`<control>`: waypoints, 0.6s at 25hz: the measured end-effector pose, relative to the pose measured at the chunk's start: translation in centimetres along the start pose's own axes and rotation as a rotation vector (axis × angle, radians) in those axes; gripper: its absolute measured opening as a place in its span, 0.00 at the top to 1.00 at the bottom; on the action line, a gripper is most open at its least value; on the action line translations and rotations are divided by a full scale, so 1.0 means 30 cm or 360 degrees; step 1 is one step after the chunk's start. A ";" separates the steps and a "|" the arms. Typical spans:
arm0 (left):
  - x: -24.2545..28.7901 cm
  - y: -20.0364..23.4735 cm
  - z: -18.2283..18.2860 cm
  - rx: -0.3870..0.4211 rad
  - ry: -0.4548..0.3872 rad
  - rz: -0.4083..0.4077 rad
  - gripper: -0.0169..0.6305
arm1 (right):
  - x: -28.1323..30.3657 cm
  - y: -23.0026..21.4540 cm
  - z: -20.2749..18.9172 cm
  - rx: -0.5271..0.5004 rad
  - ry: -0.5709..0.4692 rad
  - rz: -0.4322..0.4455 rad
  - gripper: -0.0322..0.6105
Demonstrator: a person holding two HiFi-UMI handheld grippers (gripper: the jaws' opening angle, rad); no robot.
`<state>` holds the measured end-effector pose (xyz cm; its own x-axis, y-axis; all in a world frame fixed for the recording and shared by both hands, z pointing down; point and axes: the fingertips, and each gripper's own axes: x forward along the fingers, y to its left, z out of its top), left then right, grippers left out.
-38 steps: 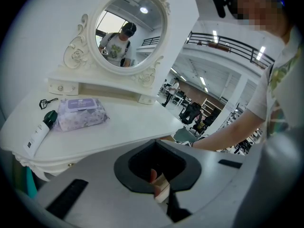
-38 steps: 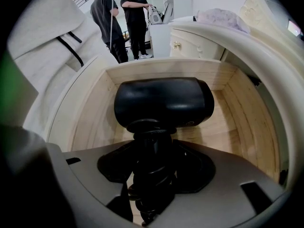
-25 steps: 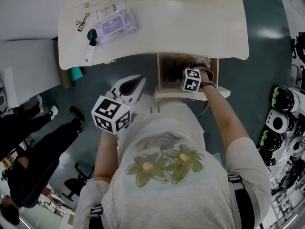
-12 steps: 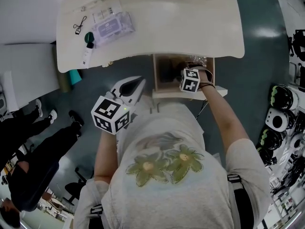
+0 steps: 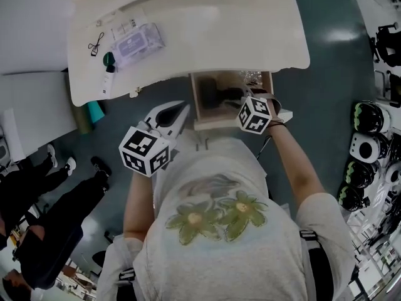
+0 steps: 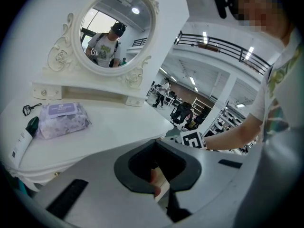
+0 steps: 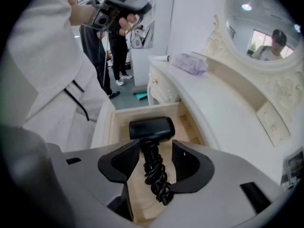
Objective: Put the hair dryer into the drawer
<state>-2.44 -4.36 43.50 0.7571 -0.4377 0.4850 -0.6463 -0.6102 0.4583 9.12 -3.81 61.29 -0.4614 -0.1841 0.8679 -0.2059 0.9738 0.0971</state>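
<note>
Letting go looks like the step in hand. The hair dryer (image 7: 152, 127) already lies on the wooden floor of the open drawer (image 7: 186, 127), under the edge of the white counter (image 5: 207, 30). Its black head points toward the far end of the drawer, and its handle, with the cord (image 7: 156, 175) wound round it, runs back toward the camera.

The right gripper (image 7: 156, 148) hangs over the drawer with its fingers (image 7: 118, 160) spread well apart. The handle passes between them, with a gap showing on either side, so they seem to hold nothing. From this angle it is hard to be sure that neither pad brushes the cord.

The left gripper (image 6: 156, 144) sits off to the person's left, in front of the counter and apart from the drawer. Its fingers are closed tip to tip and carry nothing of the task.

As I judge it, the placing itself is done. The next move is to lift the right gripper straight up and back out of the drawer, with the fingers kept wide so they do not snag the coiled cord and drag the dryer along. After that the drawer could be pushed in, though the task does not ask for it.
</note>
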 end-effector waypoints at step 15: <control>0.028 -0.106 0.028 0.0039 -0.0049 -0.0163 0.96 | -0.474 -0.023 0.314 0.1391 -0.1388 -0.0132 0.87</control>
<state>0.34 -3.35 41.82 0.8218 -0.3924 0.4132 -0.5633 -0.6684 0.4857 7.68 -3.12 44.29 -0.7712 -0.5945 0.2277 -0.6141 0.6005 -0.5121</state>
